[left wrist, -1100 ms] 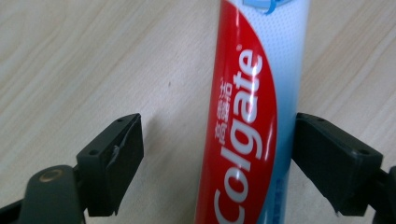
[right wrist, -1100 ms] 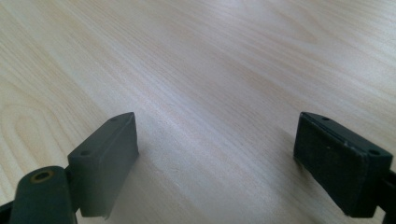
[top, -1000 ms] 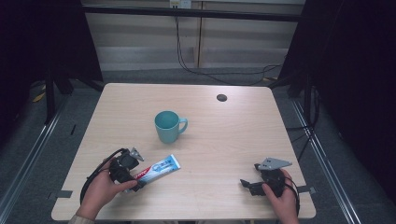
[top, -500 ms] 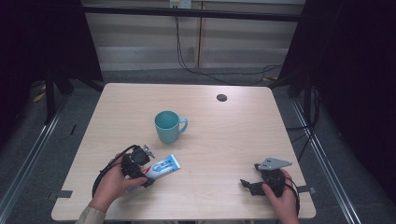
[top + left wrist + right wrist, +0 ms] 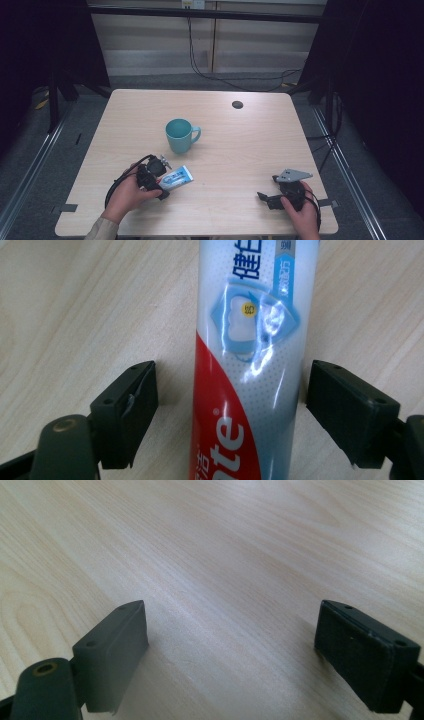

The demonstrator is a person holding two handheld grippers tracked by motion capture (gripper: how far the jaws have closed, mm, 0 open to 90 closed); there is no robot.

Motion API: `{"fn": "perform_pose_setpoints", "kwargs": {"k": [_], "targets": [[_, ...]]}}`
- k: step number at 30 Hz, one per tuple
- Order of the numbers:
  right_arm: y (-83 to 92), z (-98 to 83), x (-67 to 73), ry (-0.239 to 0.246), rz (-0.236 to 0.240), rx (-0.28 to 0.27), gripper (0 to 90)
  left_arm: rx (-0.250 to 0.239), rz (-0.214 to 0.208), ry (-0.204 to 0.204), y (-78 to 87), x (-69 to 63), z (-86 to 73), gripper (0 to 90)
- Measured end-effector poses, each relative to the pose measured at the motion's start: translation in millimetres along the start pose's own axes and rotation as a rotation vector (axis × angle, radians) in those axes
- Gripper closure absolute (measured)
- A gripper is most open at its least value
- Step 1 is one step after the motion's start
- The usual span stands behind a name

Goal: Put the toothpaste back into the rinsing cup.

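A red, white and blue toothpaste tube (image 5: 177,177) lies flat on the wooden table (image 5: 250,145), near the front left. My left gripper (image 5: 162,184) is down at the tube's near end. In the left gripper view its jaws stand on either side of the toothpaste tube (image 5: 255,340) with gaps showing, so the left gripper (image 5: 230,390) is open. A teal mug (image 5: 180,135) stands upright just beyond the tube. At the front right, my right gripper (image 5: 264,196) rests low over the table, and in its own view the right gripper (image 5: 230,635) is open over bare wood.
A small dark round hole (image 5: 237,104) sits in the tabletop at the back right. Dark frame posts and cables stand beyond the table's far edge. The table's front edge runs close beneath both hands.
My left hand has moved to the right along the table, bringing its jaws around the near end of the toothpaste tube. The right hand has stayed put.
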State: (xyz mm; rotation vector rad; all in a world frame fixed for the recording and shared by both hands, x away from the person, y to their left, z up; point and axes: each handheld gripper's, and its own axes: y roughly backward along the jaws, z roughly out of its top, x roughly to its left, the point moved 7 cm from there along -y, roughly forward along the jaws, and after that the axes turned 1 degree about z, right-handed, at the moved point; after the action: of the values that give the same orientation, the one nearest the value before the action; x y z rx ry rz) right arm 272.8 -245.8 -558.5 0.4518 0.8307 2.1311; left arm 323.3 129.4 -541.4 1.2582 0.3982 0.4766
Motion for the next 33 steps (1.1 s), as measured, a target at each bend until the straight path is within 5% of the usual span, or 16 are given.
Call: {"fn": "perform_pose_setpoints", "kwargs": {"k": [7, 12, 13, 20, 26, 33], "targets": [[0.0, 0.0, 0.0, 0.0, 0.0, 0.0, 13.2, 0.015, 0.001, -0.002, 0.8, 0.9, 4.1, 26.5], [0.0, 0.0, 0.0, 0.0, 0.0, 0.0, 13.2, 0.034, -0.006, -0.017, 2.8, 1.0, 6.1, 35.8], [0.0, 0.0, 0.0, 0.0, 0.0, 0.0, 13.1, 0.042, -0.009, -0.047, 4.4, -0.1, 7.2, 47.5], [0.0, 0.0, 0.0, 0.0, 0.0, 0.0, 13.2, 0.096, -0.013, -0.055, 4.2, -0.7, 10.7, 54.4], [0.0, 0.0, 0.0, -0.001, 0.0, 0.0, 13.2, 0.08, -0.006, -0.034, 11.1, -0.7, 11.3, 70.7], [0.0, 0.0, 0.0, -0.001, 0.0, 0.0, 13.2, 0.02, -0.013, -0.023, 16.0, -2.2, 4.8, 73.0]]}}
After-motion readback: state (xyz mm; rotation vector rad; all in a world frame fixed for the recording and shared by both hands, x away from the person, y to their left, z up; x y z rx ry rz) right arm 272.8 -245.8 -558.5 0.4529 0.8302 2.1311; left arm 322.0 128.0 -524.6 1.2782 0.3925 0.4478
